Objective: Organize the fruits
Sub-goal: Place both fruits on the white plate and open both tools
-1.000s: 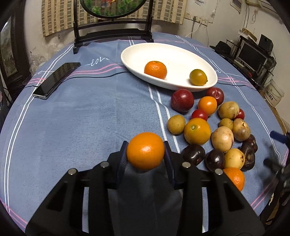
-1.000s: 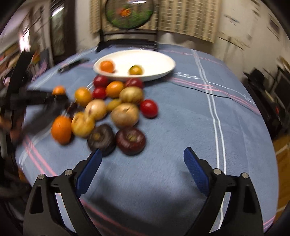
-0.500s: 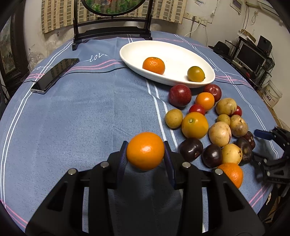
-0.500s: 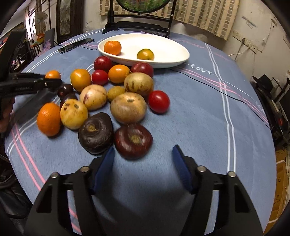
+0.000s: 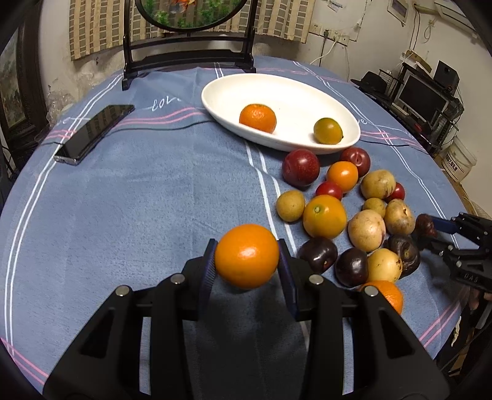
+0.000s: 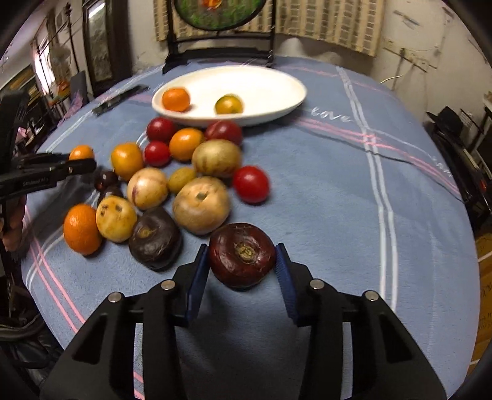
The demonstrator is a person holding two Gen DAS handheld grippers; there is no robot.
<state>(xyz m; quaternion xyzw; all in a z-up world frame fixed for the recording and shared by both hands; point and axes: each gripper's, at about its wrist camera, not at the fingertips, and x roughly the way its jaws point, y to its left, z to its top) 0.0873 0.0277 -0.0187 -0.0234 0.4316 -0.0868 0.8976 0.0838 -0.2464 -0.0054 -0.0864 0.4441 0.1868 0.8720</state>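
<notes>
Left gripper [image 5: 247, 266] fingers pinch an orange [image 5: 247, 256]. Right gripper [image 6: 242, 266] fingers, just closing, flank a dark red fruit [image 6: 242, 255]; contact unclear.

Probably a lived-in home: clothed table [image 5: 153, 190], curtains [image 5: 92, 27], monitor [image 5: 422, 98]

The left gripper [image 5: 247, 258] is a matte black plastic frame with two angular arms, each pierced by a triangular cut-out and pinned with two round silver screws. Its fingers [image 5: 205, 270] are lined with ribbed dark blue pads. The right gripper [image 6: 243, 266] is built the same: black branching arms, silver screw heads and blue ribbed fingers [image 6: 284, 274]. Seen from the side in the other camera, each gripper's black body carries small pale lettering, too small to read.
</notes>
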